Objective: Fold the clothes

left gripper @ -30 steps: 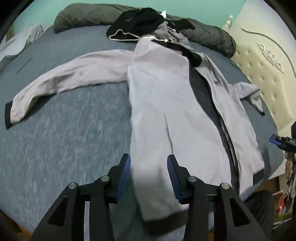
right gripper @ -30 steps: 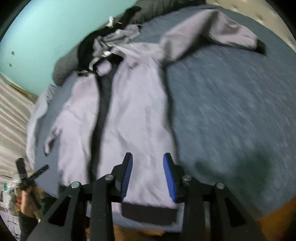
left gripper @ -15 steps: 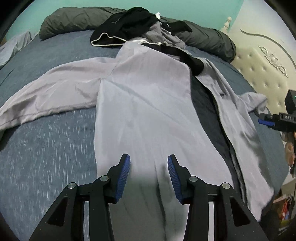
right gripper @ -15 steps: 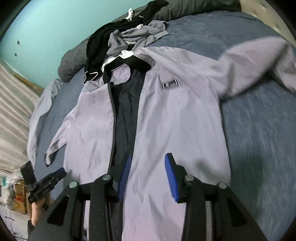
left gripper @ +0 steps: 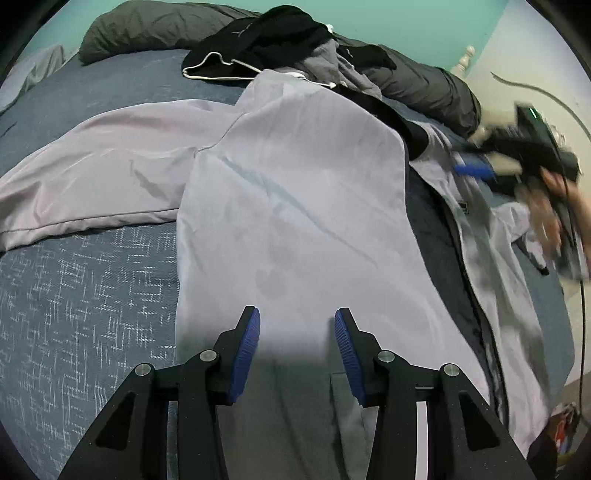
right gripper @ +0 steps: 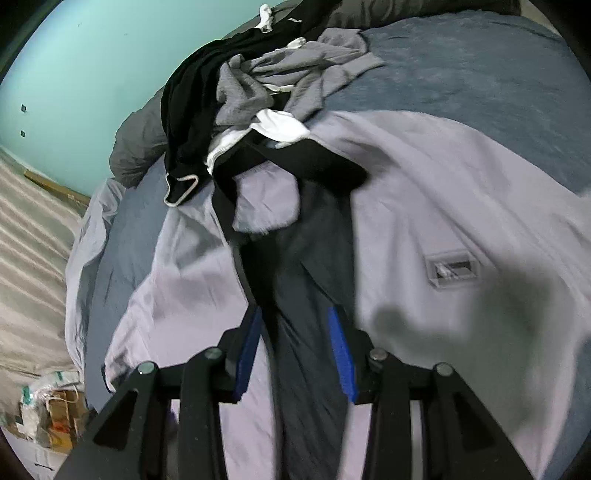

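Jacket [left gripper: 295, 206]: your landmark. Pale lilac, spread flat on its back across the bed [left gripper: 85, 295], front open, dark lining [right gripper: 310, 258] showing down the middle.
Jacket sleeve [left gripper: 92, 184]: stretched out sideways from the jacket's shoulder, lying on the bedcover in your left wrist view.
Jacket collar [right gripper: 314, 162]: black, at the far end of the jacket, touching the pile of clothes.
Chest label [right gripper: 452, 267]: small grey rectangle on the jacket's front panel, seen in your right wrist view.
Left gripper [left gripper: 297, 334]: jaws wide apart, holding nothing, above the jacket's front panel near its lower end.
Right gripper [right gripper: 295, 334]: jaws wide apart, holding nothing, over the jacket's open front with the dark lining between the blue pads. In your left wrist view it appears blurred over the jacket's far side [left gripper: 476, 170].
Pile of clothes [right gripper: 258, 81]: black and grey garments with white trim, heaped just beyond the jacket's collar.
Dark grey pillow [left gripper: 155, 29]: long roll beyond the pile, well apart from the jacket's hem.
Wall [right gripper: 85, 55]: turquoise, beyond the jacket's collar end.
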`<state>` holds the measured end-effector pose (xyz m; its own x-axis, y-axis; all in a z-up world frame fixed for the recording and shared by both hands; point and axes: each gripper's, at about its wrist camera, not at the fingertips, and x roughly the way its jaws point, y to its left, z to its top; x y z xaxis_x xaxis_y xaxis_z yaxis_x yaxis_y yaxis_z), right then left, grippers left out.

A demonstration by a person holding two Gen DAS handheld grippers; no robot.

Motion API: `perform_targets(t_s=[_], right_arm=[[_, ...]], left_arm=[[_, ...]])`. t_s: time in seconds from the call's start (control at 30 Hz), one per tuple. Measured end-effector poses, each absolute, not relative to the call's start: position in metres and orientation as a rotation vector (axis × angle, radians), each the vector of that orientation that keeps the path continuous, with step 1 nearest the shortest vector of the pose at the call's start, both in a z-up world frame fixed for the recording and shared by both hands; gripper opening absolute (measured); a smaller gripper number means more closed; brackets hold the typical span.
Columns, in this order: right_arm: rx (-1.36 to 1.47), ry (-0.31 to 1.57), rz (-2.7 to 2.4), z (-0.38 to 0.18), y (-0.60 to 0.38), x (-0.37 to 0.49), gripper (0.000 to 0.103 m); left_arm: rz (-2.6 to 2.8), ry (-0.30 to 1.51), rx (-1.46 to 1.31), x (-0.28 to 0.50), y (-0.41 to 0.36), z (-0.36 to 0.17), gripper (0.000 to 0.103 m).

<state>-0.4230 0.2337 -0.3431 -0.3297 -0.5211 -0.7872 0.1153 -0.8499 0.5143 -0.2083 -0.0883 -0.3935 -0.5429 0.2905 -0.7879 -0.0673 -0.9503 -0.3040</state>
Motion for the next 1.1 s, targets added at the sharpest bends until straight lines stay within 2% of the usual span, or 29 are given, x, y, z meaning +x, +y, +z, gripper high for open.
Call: perform_targets(t_s=[0.27, 0.43, 0.47, 0.53, 0.77, 1.0, 1.1], right_arm=[[1.579, -0.555, -2.192, -0.361, 0.181, -0.478, 0.038], [1.659, -0.514, -2.15, -0.386, 0.159, -0.493, 0.038], [1.671, -0.505, -2.134, -0.391, 0.156, -0.492, 0.036], [1.694, -0.484, -2.072, -0.401, 0.148, -0.488, 0.025], [1.713, -0.438, -1.986, -0.418, 0.135, -0.47, 0.021], [1.664, -0.291, -2.062, -0.408, 0.123, -0.456, 0.006], [1.609, -0.252, -2.1, -0.395, 0.122, -0.447, 0.004]], left_arm=[[2.548, -0.35, -1.382, -0.21, -0.089, -0.4, 0.046], [2.529, -0.388, -1.385, -0.213, -0.091, -0.402, 0.046], [2.524, -0.399, -1.385, -0.213, -0.092, -0.402, 0.046], [2.523, -0.407, -1.379, -0.214, -0.092, -0.401, 0.046], [2.527, -0.393, -1.379, -0.216, -0.094, -0.403, 0.046], [2.526, -0.4, -1.379, -0.218, -0.095, -0.404, 0.046], [2.525, -0.403, -1.378, -0.22, -0.096, -0.405, 0.046]])
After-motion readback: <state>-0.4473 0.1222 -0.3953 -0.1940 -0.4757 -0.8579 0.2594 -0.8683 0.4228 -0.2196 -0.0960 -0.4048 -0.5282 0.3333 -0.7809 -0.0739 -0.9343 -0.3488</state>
